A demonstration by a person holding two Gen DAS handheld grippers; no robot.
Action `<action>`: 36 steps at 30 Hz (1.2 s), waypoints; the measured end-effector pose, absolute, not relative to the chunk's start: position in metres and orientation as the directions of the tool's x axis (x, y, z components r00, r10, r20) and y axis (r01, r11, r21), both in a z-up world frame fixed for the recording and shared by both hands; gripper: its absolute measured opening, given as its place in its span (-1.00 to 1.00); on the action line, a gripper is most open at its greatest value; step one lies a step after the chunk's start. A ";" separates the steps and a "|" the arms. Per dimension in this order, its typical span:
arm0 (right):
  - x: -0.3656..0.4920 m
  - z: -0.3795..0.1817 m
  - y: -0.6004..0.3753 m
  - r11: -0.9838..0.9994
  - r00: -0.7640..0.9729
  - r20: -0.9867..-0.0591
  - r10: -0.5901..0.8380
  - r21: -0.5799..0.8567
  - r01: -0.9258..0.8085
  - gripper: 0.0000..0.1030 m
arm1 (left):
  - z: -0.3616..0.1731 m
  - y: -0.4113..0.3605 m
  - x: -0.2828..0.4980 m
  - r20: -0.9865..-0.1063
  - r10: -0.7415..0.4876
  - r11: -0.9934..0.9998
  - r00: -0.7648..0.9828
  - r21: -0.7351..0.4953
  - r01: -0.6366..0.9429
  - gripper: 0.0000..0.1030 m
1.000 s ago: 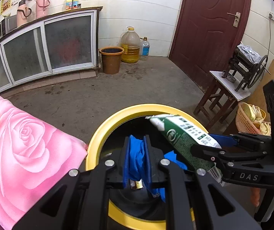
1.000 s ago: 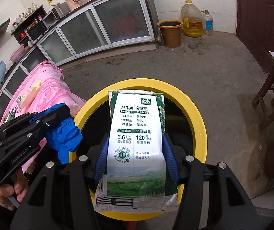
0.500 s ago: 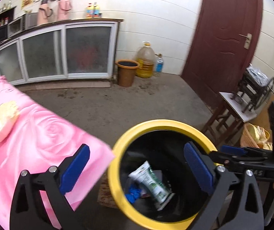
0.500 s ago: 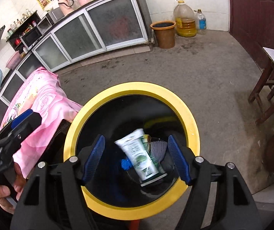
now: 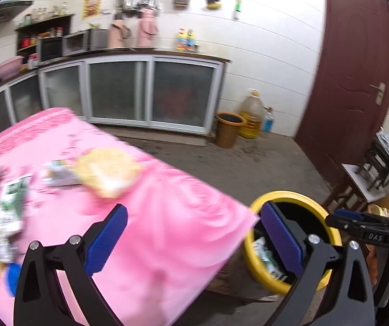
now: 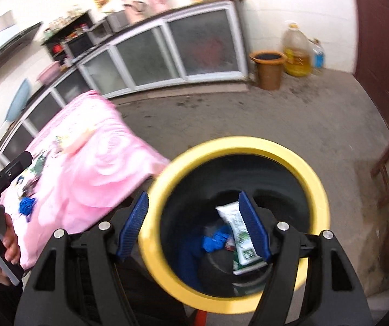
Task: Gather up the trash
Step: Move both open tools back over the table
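Observation:
A yellow-rimmed black bin (image 6: 297, 160) stands on the floor beside the table with the pink rose cloth (image 5: 167, 233). A green and white milk carton (image 6: 236, 225) and a crumpled blue glove (image 6: 216, 240) lie inside it. My right gripper (image 6: 194, 228) is open and empty above the bin's left rim. My left gripper (image 5: 191, 236) is open and empty over the table's right corner, with the bin (image 5: 278, 195) to its right. More trash lies on the cloth: a yellow wrapper (image 5: 107, 171), a green carton (image 5: 11, 203) and small wrappers (image 5: 58, 174).
Grey cabinets (image 5: 145, 95) line the back wall. A brown bucket (image 5: 228, 129) and an oil jug (image 5: 251, 116) stand by the dark red door (image 5: 352, 95). A wooden stool (image 5: 363, 182) is right of the bin. A blue scrap (image 6: 27, 205) lies on the cloth.
Both grippers opened and dropped the blue glove and milk carton into the bin. Both then swung left, the left one onto the table.

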State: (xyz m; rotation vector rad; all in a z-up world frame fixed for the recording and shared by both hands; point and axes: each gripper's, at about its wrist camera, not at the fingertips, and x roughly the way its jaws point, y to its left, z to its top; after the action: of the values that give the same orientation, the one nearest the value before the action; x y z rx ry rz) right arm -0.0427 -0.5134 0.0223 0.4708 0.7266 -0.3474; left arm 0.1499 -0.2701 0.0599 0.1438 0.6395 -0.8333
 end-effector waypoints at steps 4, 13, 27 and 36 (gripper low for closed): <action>-0.018 0.037 -0.481 0.890 0.741 -0.666 -0.083 0.286 0.356 0.27 | 0.072 -0.209 0.164 -0.567 -0.589 0.736 0.577 -0.081 0.672 0.85; 0.041 0.055 -0.403 0.957 0.774 -0.632 0.046 0.250 0.147 0.27 | 0.084 -0.075 0.196 -0.551 -0.381 0.885 0.742 0.015 0.466 0.85; 0.117 0.052 -0.338 0.984 0.737 -0.670 0.092 0.172 0.034 0.27 | 0.055 0.057 0.258 -0.601 -0.110 0.975 0.792 0.089 0.203 0.85; 0.167 0.046 -0.323 0.994 0.707 -0.704 0.067 0.106 0.011 0.27 | 0.038 0.067 0.294 -0.616 -0.032 0.965 0.787 0.186 0.186 0.85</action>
State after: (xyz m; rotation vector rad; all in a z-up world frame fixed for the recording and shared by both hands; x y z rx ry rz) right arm 0.1665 -0.3235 0.0464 0.1045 0.7851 0.0314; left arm 0.2942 0.0667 0.0376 0.2436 0.6563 -0.1188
